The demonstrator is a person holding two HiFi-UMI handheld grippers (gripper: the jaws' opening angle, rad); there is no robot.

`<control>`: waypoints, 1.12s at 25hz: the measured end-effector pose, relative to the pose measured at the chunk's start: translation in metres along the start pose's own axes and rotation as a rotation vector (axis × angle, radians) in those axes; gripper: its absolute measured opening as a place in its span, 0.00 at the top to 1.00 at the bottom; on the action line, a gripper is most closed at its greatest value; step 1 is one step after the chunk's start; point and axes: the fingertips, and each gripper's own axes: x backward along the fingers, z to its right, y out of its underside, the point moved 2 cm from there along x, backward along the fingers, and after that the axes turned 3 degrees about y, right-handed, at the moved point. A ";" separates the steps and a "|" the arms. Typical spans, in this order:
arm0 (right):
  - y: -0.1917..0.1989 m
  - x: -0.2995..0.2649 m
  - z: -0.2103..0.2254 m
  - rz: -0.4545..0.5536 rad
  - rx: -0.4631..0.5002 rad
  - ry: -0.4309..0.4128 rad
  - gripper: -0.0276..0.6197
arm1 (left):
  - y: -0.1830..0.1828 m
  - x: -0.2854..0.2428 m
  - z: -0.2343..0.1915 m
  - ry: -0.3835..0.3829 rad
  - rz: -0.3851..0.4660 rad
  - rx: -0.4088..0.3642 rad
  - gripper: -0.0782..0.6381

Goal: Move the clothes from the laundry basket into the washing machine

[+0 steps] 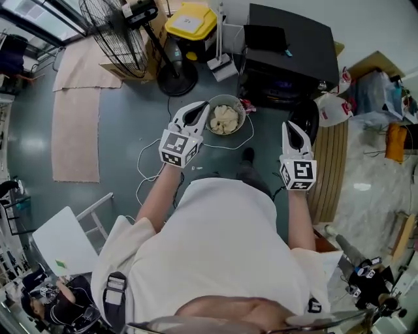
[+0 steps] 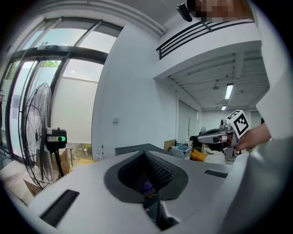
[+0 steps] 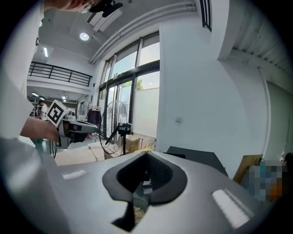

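A round laundry basket stands on the grey floor ahead of me, with cream clothes piled in it. Behind it at the right is a dark boxy machine. My left gripper hangs shut and empty just left of the basket's rim. Further right, my right gripper is shut and empty too, over a round dark object. In the left gripper view the left gripper has its jaws together, with the right gripper beside it. The right gripper view shows the right gripper with nothing held.
A standing fan and a yellow-lidded bin are at the back left. White cables trail on the floor by a long beige rug. A wooden slat board and a white bag lie at the right.
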 end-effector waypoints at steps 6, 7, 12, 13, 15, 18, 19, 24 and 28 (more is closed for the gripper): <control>-0.006 -0.040 0.038 -0.004 0.018 -0.101 0.94 | -0.004 -0.033 0.003 -0.081 -0.009 0.011 0.88; -0.007 -0.046 0.043 -0.006 0.021 -0.118 0.94 | -0.004 -0.037 0.004 -0.096 -0.012 0.016 0.88; -0.007 -0.076 0.061 -0.025 0.032 -0.214 0.94 | -0.004 -0.051 0.001 -0.183 -0.028 0.043 0.88; -0.006 -0.083 0.064 -0.028 0.034 -0.230 0.94 | -0.004 -0.054 -0.001 -0.197 -0.030 0.045 0.88; -0.003 -0.094 0.067 -0.031 0.040 -0.266 0.94 | -0.003 -0.058 -0.003 -0.229 -0.035 0.051 0.88; 0.002 -0.109 0.069 -0.040 0.061 -0.337 0.94 | 0.003 -0.060 0.000 -0.286 -0.045 0.065 0.88; 0.002 -0.113 0.069 -0.042 0.072 -0.360 0.94 | 0.002 -0.062 0.000 -0.301 -0.047 0.065 0.88; 0.004 -0.138 0.072 -0.054 0.115 -0.466 0.94 | -0.001 -0.072 0.002 -0.367 -0.065 0.072 0.88; 0.016 -0.153 0.060 -0.079 0.120 -0.534 0.94 | 0.007 -0.069 0.000 -0.413 -0.076 0.102 0.88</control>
